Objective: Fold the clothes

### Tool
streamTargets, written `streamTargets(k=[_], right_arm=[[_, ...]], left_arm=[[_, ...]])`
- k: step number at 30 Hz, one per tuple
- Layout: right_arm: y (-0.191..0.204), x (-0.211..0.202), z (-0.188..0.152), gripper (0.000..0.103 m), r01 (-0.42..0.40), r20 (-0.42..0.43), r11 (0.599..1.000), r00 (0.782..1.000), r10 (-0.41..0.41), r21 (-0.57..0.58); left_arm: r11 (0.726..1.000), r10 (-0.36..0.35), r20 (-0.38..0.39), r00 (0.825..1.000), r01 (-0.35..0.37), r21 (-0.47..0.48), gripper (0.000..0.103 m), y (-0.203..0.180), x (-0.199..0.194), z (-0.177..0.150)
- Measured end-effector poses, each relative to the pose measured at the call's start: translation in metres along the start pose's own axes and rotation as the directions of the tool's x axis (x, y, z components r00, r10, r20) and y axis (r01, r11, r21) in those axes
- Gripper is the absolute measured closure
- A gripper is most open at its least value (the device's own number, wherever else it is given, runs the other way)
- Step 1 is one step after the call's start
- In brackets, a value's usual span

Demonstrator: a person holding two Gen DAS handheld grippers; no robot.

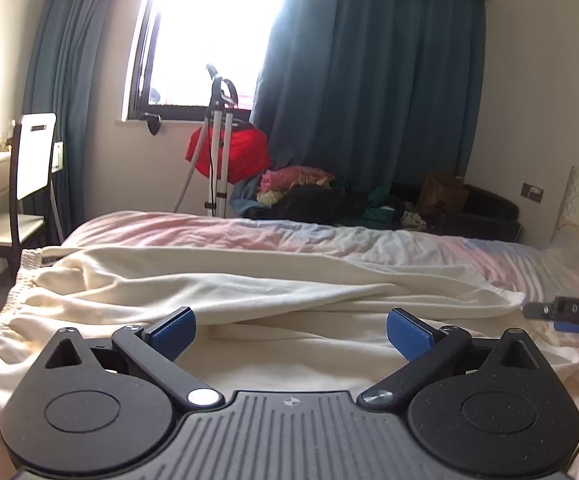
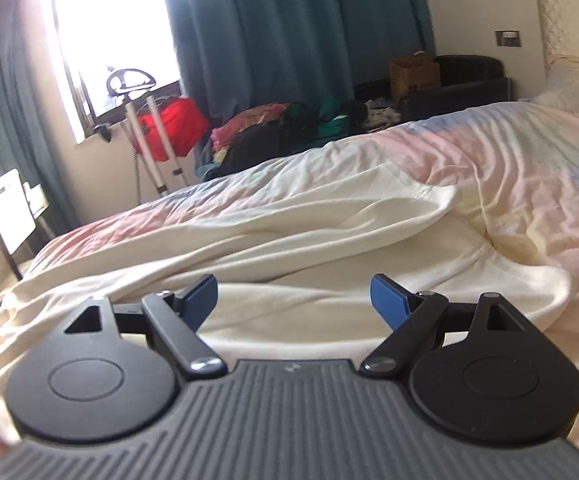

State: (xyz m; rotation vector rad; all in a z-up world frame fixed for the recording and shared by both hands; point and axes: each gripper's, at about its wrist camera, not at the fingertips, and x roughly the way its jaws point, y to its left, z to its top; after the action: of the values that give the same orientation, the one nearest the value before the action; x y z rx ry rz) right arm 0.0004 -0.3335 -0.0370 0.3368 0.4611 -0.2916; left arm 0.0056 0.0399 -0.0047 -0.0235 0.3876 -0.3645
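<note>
Cream cotton trousers with an elastic waistband (image 1: 217, 292) lie lengthwise across the pastel bed (image 1: 329, 236), legs overlapped; my left fingers (image 1: 289, 330) and right fingers (image 2: 293, 300) hover spread, ready above the near leg.

Cream trousers (image 1: 249, 292): soft matt cloth; gripper (image 1: 289, 334): matt plastic.

A home bedroom: a bed (image 1: 249, 228) with a pastel cover fills the middle, teal curtains (image 1: 369, 80) frame a bright window (image 1: 209, 32) on the far wall, a heap of clothes (image 1: 309, 192) lies beyond, and a chair (image 1: 29, 168) stands far left.
</note>
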Motion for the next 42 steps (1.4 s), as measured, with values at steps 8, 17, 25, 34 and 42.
streamTargets(k=[8, 17, 25, 34, 42], right_arm=[[-0.022, -0.027, -0.001, 0.018, 0.018, 0.014, 0.999, 1.000, -0.018, 0.049], [-0.046, -0.011, -0.004, 0.019, 0.132, -0.009, 0.990, 0.991, -0.132, 0.046], [-0.063, 0.004, -0.008, 0.019, 0.275, -0.058, 0.959, 0.961, -0.272, 0.063], [-0.110, 0.009, -0.006, 0.019, 0.324, -0.103, 0.879, 0.946, -0.307, 0.349], [-0.160, 0.007, -0.022, 0.019, 0.341, -0.158, 0.693, 0.936, -0.316, 0.635]], left_arm=[[0.988, 0.152, -0.099, 0.983, -0.154, -0.009, 0.000, 0.062, -0.043, -0.005], [0.902, 0.313, -0.261, 0.913, -0.372, -0.218, 0.001, 0.172, -0.053, -0.028], [0.786, 0.260, -0.376, 0.889, -0.421, -0.452, 0.004, 0.209, -0.034, -0.051], [0.537, 0.290, -0.324, 0.901, -0.433, -0.724, 0.002, 0.259, -0.083, -0.065], [0.398, 0.162, -0.249, 0.955, -0.294, -0.869, 0.007, 0.277, -0.082, -0.088]])
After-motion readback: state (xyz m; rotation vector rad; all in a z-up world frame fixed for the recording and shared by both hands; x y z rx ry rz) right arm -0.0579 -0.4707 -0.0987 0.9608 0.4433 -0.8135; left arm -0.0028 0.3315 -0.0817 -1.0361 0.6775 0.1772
